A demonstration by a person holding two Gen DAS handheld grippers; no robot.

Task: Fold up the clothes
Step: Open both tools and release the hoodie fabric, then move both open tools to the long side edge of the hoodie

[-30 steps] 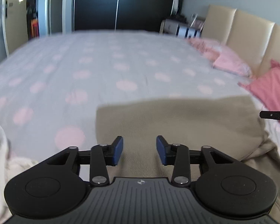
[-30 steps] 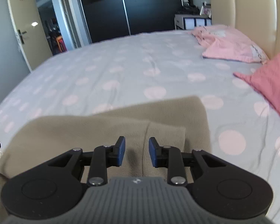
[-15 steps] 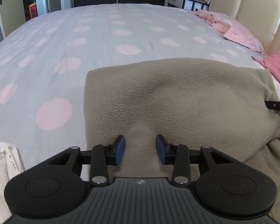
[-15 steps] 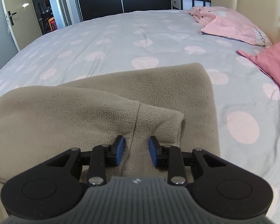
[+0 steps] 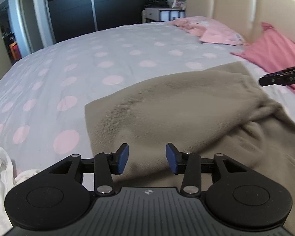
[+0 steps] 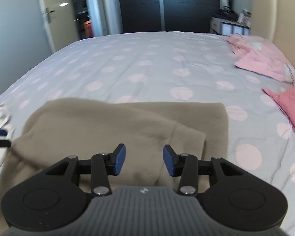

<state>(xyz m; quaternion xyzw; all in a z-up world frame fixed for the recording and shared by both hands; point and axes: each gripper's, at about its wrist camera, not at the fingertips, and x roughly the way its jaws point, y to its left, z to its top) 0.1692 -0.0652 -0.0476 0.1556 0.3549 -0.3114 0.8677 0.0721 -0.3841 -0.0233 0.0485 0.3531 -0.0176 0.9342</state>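
fleece garment (image 5: 177,106) on bed (image 5: 108,59) near edge | soft, limp, light, grippy nap | L gripper (image 5: 147,159) & R gripper (image 6: 144,160) opening, nothing clamped | I'd pinch folded-edge corners

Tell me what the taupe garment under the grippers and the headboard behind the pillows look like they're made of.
The taupe garment looks like fleece: matte, with a fuzzy, finely napped surface and soft, thick folds; the blur leaves the knit open. The headboard looks like padded leather or faux leather: smooth cream panels with a slight sheen and vertical seams between them; which of the two cannot be told.
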